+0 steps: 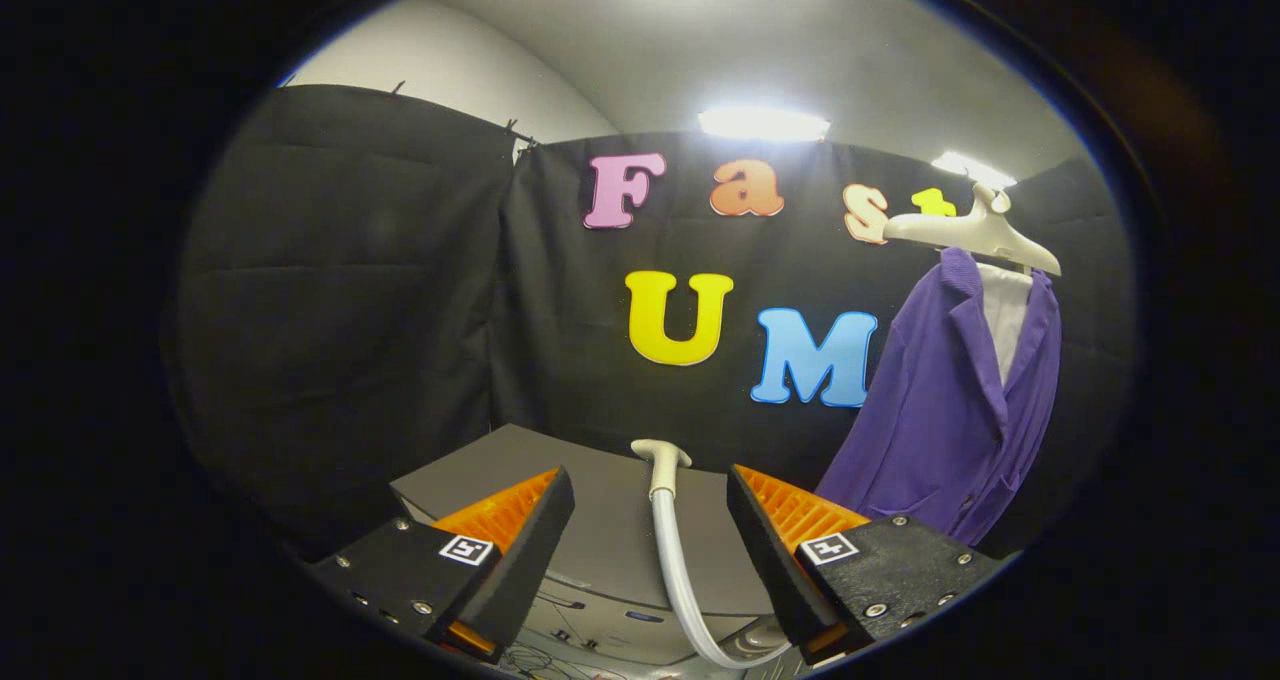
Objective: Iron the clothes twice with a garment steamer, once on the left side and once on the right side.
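Observation:
A purple jacket (945,410) with a white lining hangs on a pale hanger (975,232) against the black booth wall, beyond my right finger and to its right. The garment steamer's white head (661,455) stands upright between and just ahead of my fingers, its pale hose (680,580) curving down toward the right finger. My gripper (650,505) is open, with the fingers wide apart on either side of the steamer head and not touching it.
A grey cabinet or table top (600,520) lies below and ahead of the fingers, with drawer fronts and loose cables at its near side. Black cloth walls close the booth behind and to the left. Ceiling lights glare above.

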The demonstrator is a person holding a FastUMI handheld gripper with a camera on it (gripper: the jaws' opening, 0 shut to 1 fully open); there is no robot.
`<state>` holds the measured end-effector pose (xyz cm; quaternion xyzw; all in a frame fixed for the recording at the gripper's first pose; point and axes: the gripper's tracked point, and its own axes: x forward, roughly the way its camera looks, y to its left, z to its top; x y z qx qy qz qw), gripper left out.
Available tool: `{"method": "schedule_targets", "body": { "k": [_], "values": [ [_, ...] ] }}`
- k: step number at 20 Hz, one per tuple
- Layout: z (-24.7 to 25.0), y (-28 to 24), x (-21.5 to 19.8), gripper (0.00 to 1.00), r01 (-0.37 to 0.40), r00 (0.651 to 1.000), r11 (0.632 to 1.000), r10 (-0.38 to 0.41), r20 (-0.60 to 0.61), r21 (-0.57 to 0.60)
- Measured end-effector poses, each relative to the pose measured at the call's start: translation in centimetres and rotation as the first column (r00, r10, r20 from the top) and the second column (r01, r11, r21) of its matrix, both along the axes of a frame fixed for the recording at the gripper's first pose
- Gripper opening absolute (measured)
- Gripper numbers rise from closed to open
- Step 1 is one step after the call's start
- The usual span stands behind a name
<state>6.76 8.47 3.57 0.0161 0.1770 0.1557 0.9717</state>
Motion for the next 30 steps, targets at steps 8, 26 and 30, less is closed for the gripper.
{"method": "schedule_targets", "body": {
  "k": [8, 26, 30],
  "values": [
    [-8.5, 3.6, 13.7, 0.95, 0.134, 0.931, 0.991, -0.116, -0.347, 0.026],
    [-23.9, 7.6, 22.3, 0.73, 0.176, 0.711, 0.981, -0.180, -0.680, -0.075],
    [-24.0, 7.5, 22.0, 0.50, 0.153, 0.741, 0.980, -0.198, -0.641, -0.126]
  ]
}}
